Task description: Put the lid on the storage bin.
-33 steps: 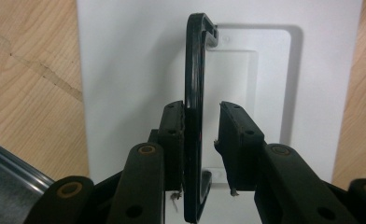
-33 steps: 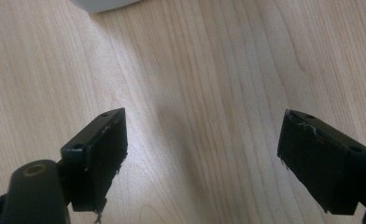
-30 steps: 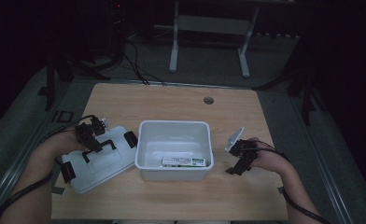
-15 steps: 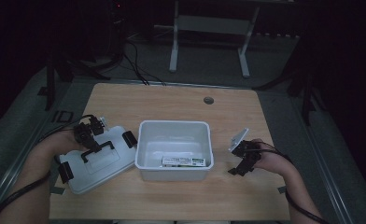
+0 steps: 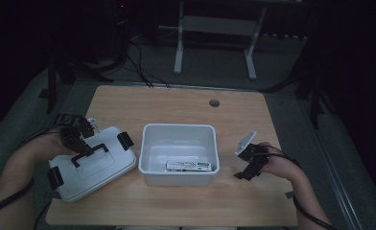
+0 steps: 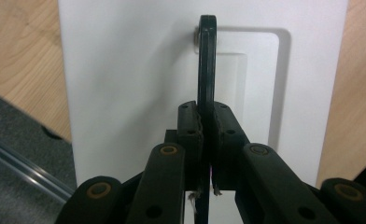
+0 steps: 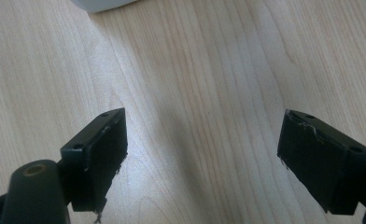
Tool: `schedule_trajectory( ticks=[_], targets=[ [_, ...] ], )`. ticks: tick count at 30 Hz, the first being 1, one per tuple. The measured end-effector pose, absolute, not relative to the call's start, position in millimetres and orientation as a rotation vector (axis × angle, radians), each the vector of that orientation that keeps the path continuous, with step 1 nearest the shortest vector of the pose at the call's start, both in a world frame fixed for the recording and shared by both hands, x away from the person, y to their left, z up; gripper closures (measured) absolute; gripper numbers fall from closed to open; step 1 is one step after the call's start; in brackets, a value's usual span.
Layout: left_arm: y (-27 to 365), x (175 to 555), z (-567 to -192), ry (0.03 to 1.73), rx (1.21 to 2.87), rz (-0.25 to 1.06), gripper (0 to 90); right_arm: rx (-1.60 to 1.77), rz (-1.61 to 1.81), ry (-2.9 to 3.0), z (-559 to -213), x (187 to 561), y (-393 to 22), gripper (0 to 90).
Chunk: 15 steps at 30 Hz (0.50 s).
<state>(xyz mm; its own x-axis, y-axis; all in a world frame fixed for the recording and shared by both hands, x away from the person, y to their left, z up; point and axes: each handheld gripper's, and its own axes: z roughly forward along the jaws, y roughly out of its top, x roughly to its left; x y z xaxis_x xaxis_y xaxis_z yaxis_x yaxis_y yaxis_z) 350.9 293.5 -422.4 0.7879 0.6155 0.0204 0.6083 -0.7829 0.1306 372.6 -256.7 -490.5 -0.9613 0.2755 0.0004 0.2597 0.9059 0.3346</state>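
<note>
Two grippers in play. Lid (image 5: 94, 168) lifting slightly beside the bin (image 5: 179, 153): left gripper (image 6: 208, 116) just closed, pads clamped on the black handle (image 6: 207, 60) between them. Right gripper (image 7: 202, 149) idle, jaws apart over bare table (image 7: 209, 70). Lid looks ready to carry over the bin.

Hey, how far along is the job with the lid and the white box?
Done: a small carton already lies inside the open box. In hand: the left hand-held gripper is clamped on the lid's black handle, with the lid beside the box. Probably left: carry the lid over and set it on the box. The right hand-held gripper is open above the table.
</note>
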Motion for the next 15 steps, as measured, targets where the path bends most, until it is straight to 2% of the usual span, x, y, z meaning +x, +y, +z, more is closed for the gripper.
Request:
schedule_trajectory(
  ticks=[15],
  targets=[
    [304.0, 337.4, -373.3, 0.934, 2.790, 0.145, 83.8, 0.432, 0.528, 3.023, -491.7, 371.5, -256.9, 15.7]
  ],
)
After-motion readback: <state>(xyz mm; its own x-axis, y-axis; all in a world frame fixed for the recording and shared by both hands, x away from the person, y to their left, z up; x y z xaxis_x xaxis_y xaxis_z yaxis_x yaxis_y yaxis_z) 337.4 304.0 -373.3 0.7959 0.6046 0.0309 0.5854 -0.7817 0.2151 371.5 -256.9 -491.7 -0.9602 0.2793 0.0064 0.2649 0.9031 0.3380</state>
